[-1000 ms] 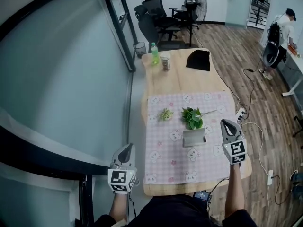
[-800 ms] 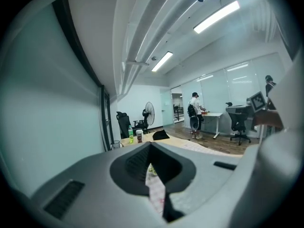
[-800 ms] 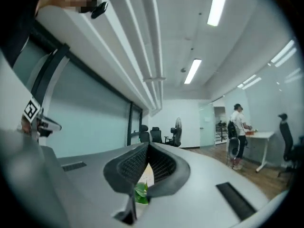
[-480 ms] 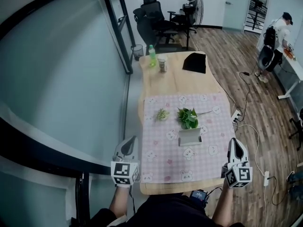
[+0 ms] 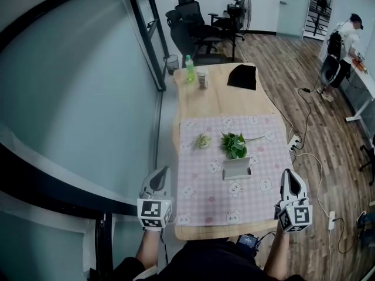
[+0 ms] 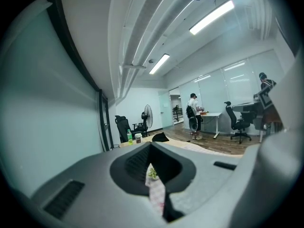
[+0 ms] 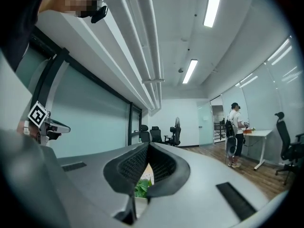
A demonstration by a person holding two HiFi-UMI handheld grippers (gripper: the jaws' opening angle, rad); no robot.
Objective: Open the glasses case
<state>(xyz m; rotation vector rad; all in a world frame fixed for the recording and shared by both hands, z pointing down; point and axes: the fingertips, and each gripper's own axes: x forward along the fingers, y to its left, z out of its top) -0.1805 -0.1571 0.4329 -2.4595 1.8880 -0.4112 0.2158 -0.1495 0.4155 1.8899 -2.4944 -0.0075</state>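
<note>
The glasses case [image 5: 237,168], pale grey, lies on the pink checked cloth [image 5: 205,186] in the middle of the table, just in front of a sprig of green leaves [image 5: 234,145]. From here I cannot tell how its lid stands. My left gripper [image 5: 158,174] hangs off the table's near left corner, shut and empty [image 6: 151,146]. My right gripper [image 5: 291,175] is at the near right corner, level, shut with nothing in it [image 7: 147,146]. Both are well short of the case. The leaves [image 7: 141,186] show through the gap below the right jaws.
A small green sprig [image 5: 203,140] lies left of the leaves. At the table's far end stand a green bottle [image 5: 189,69], a cup [image 5: 203,79] and a black object [image 5: 242,76]. A glass wall runs along the left. Cables and a power strip [image 5: 296,140] lie on the floor at right; a person [image 5: 345,40] stands far back.
My right gripper has drawn back from beside the case to the table's near right corner. The left gripper has barely shifted. The case lies where it was.
</note>
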